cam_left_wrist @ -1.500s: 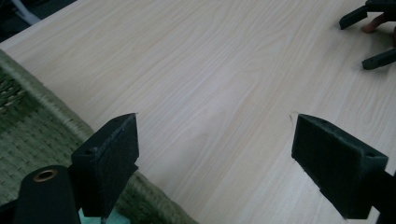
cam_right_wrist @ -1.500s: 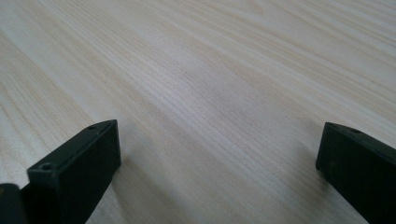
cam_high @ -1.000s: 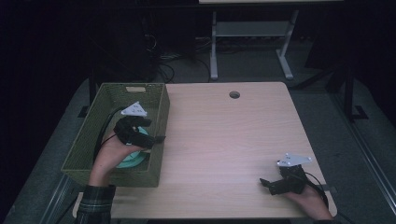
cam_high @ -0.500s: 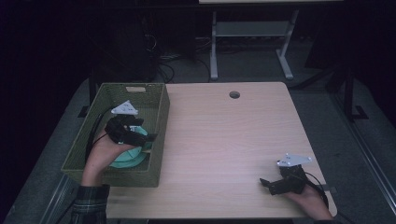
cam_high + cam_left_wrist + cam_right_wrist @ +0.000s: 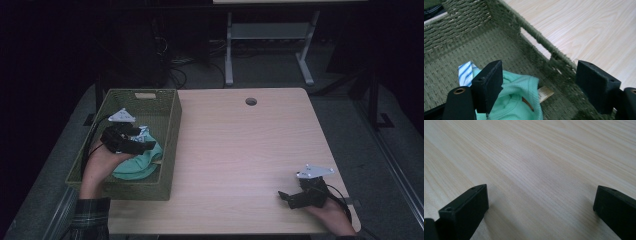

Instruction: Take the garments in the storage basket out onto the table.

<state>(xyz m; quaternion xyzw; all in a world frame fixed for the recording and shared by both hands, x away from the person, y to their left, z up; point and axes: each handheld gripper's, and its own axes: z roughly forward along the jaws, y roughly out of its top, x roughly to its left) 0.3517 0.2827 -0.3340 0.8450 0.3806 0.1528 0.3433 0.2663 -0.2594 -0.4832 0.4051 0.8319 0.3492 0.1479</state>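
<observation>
From my remote seat the high view was dim, its surroundings sunk in black from nine round to three o'clock, only the table (image 5: pixel 240 145) evenly lit. Both gripper views were brighter and soft: blurred jaws at six o'clock, faint shadow beneath them, no glare on the wood

Your left gripper (image 5: pixel 145 145) and right gripper (image 5: pixel 284 196) are black, each topped by a grey three-cornered plate and trailing a black cable. The jaws are flat rectangular blocks — screw holes near the ends. Your left sleeve (image 5: pixel 90 219) is dark plaid.
</observation>
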